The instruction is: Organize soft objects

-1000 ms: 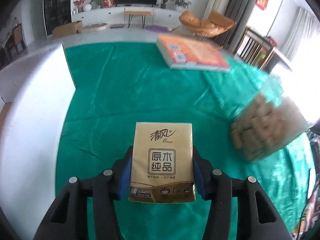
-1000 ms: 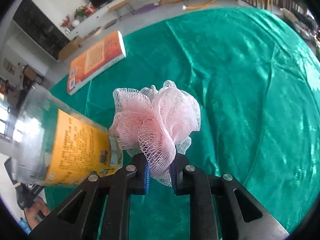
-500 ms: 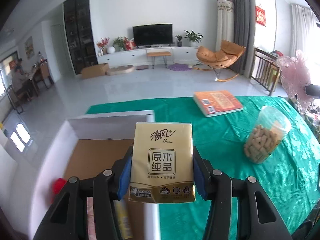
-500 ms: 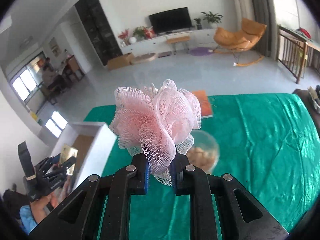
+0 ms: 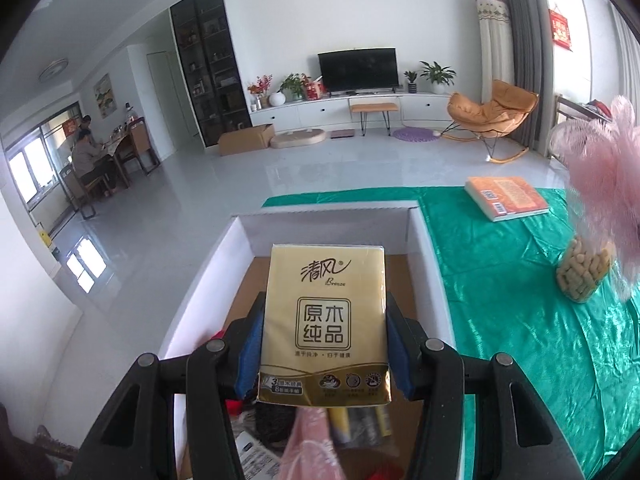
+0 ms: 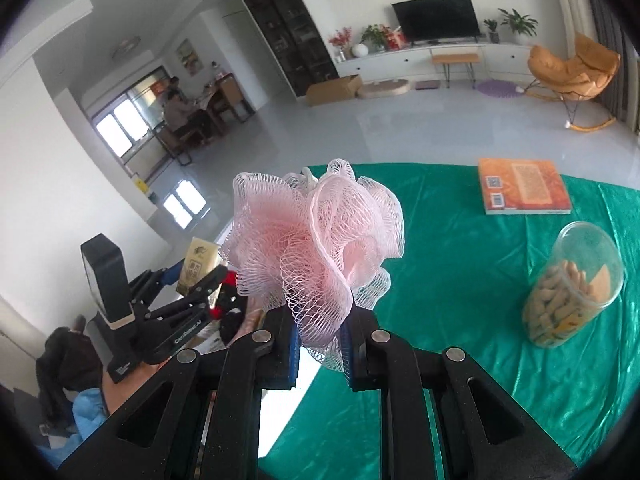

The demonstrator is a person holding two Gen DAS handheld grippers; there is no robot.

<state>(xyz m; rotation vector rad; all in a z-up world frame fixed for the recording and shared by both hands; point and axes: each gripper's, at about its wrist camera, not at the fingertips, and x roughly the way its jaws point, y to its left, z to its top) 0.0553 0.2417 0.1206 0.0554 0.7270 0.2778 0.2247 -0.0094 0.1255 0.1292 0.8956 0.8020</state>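
A bright living room with a pale glossy floor lies behind the work surface. At far left a person [image 5: 86, 152] sits at a dining table by the window; next comes a tall black display cabinet [image 5: 206, 64], then a cardboard carton [image 5: 245, 140] on the floor, a low white media unit carrying a television [image 5: 358, 69] and potted plants, and at right an orange rocking chair [image 5: 490, 114] beside grey curtains.

The table wears a shiny green cloth [image 5: 512, 320]. At its left end stands a white-walled open box [image 5: 424, 256] with a brown cardboard floor; inside are a red item, a pink one, a dark woolly one and some printed packets, all too hidden to name. Further right on the cloth lie an orange book [image 5: 506, 197] and a clear plastic jar [image 6: 572, 284] of beige snack pieces, tilted, well apart from the book.

The left gripper [image 5: 325, 344] pinches a gold tissue pack [image 5: 325, 320] by its sides, holding it over the box. The right gripper [image 6: 320, 342] is pressed together on the base of a pink mesh bath pouf [image 6: 316, 240], held in the air above the cloth, just right of the box.
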